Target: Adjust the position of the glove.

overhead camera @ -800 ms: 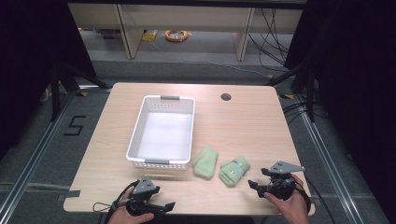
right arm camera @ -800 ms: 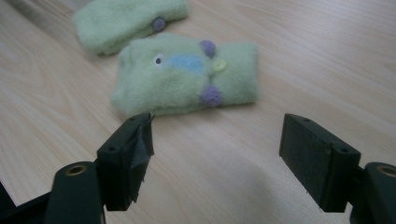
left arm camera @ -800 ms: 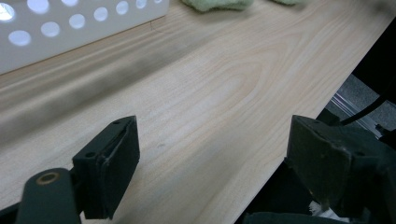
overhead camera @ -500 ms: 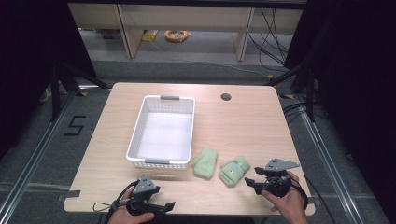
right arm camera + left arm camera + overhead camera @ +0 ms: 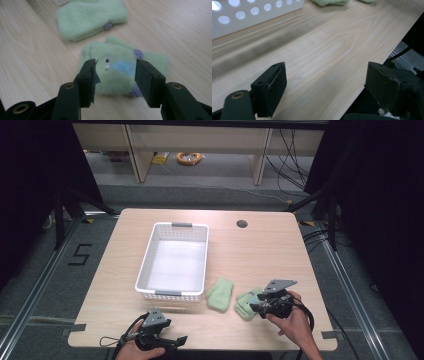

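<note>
Right gripper view: our right gripper (image 5: 116, 75) has its jaws apart, straddling the near green mitten (image 5: 120, 72) but not pinching it yet. That mitten lies flat on the table (image 5: 250, 250), just beside the second mitten (image 5: 220, 294), both right of the white basket (image 5: 150, 265). Risks we see: fleece is soft and flat, so the jaws may close above it and grab nothing, or catch 1 layer so it slips out mid-lift. Pushing down could shove it into its twin. Left gripper (image 5: 322, 85) idles near the table edge with its jaws apart and nothing between them.
</note>
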`<action>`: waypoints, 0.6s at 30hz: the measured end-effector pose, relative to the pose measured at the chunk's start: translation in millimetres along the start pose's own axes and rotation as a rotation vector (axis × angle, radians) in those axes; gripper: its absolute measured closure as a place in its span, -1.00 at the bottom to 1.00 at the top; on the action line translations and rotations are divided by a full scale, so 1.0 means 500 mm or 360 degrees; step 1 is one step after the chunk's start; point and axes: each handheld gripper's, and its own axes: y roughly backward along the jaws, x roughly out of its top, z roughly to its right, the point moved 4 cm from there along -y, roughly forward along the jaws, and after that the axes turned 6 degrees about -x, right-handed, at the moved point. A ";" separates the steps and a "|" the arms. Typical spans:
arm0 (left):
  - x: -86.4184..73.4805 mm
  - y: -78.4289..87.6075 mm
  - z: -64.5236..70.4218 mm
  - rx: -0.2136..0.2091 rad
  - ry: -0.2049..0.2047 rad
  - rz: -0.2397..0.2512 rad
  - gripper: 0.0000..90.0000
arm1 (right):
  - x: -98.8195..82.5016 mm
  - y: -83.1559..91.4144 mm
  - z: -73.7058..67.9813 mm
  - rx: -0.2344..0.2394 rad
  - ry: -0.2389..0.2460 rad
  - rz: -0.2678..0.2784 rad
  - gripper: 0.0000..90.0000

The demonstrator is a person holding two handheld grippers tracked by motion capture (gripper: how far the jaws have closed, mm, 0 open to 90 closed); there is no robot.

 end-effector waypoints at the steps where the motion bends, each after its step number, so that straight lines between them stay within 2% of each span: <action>1: 0.000 0.000 0.000 -0.0002 0.0000 0.0002 -0.62 | 0.001 -0.007 0.002 -0.0003 -0.0004 -0.0017 0.20; 6: 0.000 0.001 0.000 -0.0010 0.0002 -0.0013 -0.62 | 0.005 -0.035 0.018 -0.0016 -0.0039 -0.0078 0.23; 7: 0.000 0.001 0.000 -0.0012 0.0003 -0.0016 -0.62 | 0.005 -0.041 0.020 0.0003 -0.0035 -0.0085 0.23; 8: 0.000 -0.001 0.001 -0.0006 0.0005 0.0001 -0.62 | 0.003 -0.045 0.018 0.0020 -0.0067 -0.0132 0.23; 9: 0.000 -0.002 0.003 -0.0009 0.0024 0.0011 -0.62 | 0.000 -0.050 0.019 0.0018 -0.0046 -0.0169 0.26; 10: 0.000 -0.002 0.003 -0.0010 0.0023 0.0011 -0.62 | -0.002 -0.059 0.020 0.0009 -0.0033 -0.0137 0.32; 11: 0.000 -0.002 0.003 -0.0005 0.0023 0.0017 -0.62 | -0.003 -0.060 0.020 0.0042 -0.0038 -0.0133 0.42; 12: 0.000 -0.002 0.003 -0.0007 0.0021 0.0013 -0.62 | -0.004 -0.060 0.022 0.0042 -0.0034 -0.0124 0.54; 13: 0.001 -0.002 0.003 -0.0003 0.0019 0.0016 -0.62 | -0.006 -0.056 0.027 0.0028 -0.0035 -0.0151 0.65; 14: 0.001 -0.001 0.003 -0.0009 0.0020 0.0013 -0.62 | -0.008 -0.057 0.028 0.0024 -0.0066 -0.0121 0.74; 15: 0.001 -0.001 0.003 -0.0007 0.0018 0.0012 -0.62 | -0.010 -0.057 0.028 0.0037 -0.0069 -0.0102 0.81; 16: 0.001 -0.002 0.004 -0.0010 0.0034 0.0025 -0.62 | -0.010 -0.050 0.028 0.0045 -0.0096 -0.0128 0.85; 18: 0.001 -0.004 0.005 -0.0002 0.0032 0.0039 -0.62 | -0.010 -0.048 0.030 0.0016 -0.0087 -0.0094 0.90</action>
